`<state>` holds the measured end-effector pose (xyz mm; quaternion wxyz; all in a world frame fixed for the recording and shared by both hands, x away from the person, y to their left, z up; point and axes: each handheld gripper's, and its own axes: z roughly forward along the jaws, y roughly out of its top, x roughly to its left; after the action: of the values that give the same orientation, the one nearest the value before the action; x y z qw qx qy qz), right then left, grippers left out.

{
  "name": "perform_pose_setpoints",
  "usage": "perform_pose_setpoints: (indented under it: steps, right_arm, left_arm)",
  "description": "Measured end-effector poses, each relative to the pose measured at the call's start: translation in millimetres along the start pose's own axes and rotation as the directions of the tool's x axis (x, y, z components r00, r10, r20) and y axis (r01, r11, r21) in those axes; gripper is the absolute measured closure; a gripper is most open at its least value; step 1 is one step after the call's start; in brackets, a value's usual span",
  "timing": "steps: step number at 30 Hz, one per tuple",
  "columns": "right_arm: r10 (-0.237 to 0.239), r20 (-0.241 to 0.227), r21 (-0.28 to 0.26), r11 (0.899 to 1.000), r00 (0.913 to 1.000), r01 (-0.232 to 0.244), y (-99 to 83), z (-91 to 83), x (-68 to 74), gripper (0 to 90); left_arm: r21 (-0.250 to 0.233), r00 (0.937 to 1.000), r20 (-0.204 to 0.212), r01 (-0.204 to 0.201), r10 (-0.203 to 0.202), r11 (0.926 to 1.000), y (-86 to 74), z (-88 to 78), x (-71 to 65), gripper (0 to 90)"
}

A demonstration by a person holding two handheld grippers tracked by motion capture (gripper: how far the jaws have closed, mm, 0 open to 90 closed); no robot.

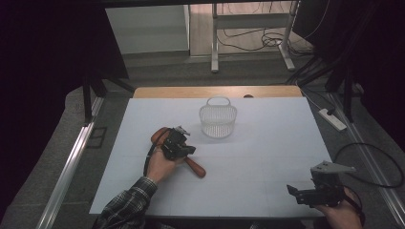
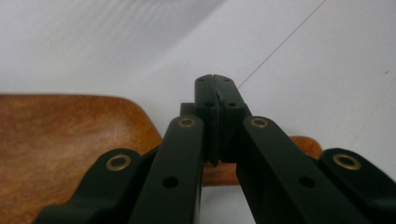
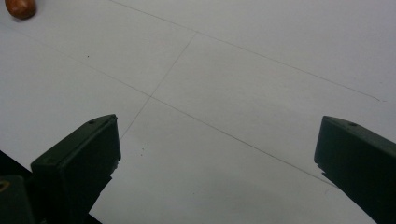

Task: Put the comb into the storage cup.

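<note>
A brown wooden spoon lies on the white table, its bowl towards the left and its handle end towards the right. In the person's left hand, my left gripper sits right over the spoon's neck. Its two black pads are pressed together along a thin seam, and I see nothing between them; the spoon passes underneath the jaws. My right gripper rests near the table's front right corner. Its jaws stand wide apart over bare table, and the rounded handle end shows far off.
A white mesh basket with a loop handle stands upright behind the spoon, mid-table. A wooden strip runs along the table's far edge. Metal rails flank the table. A white power strip and cables lie on the floor at right.
</note>
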<state>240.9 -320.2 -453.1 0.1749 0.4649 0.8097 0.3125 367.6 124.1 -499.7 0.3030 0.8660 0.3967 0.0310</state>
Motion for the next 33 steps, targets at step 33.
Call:
perform_pose_setpoints:
  steps: [33]
  right_arm:
    - [-0.019,0.002,0.012,1.0,0.9998,0.019,0.3,1.0,2.0,0.6]
  left_arm:
    - [0.132,0.9999,-0.003,0.014,-0.014,0.9912,-24.1,-2.0,-3.8,89.0]
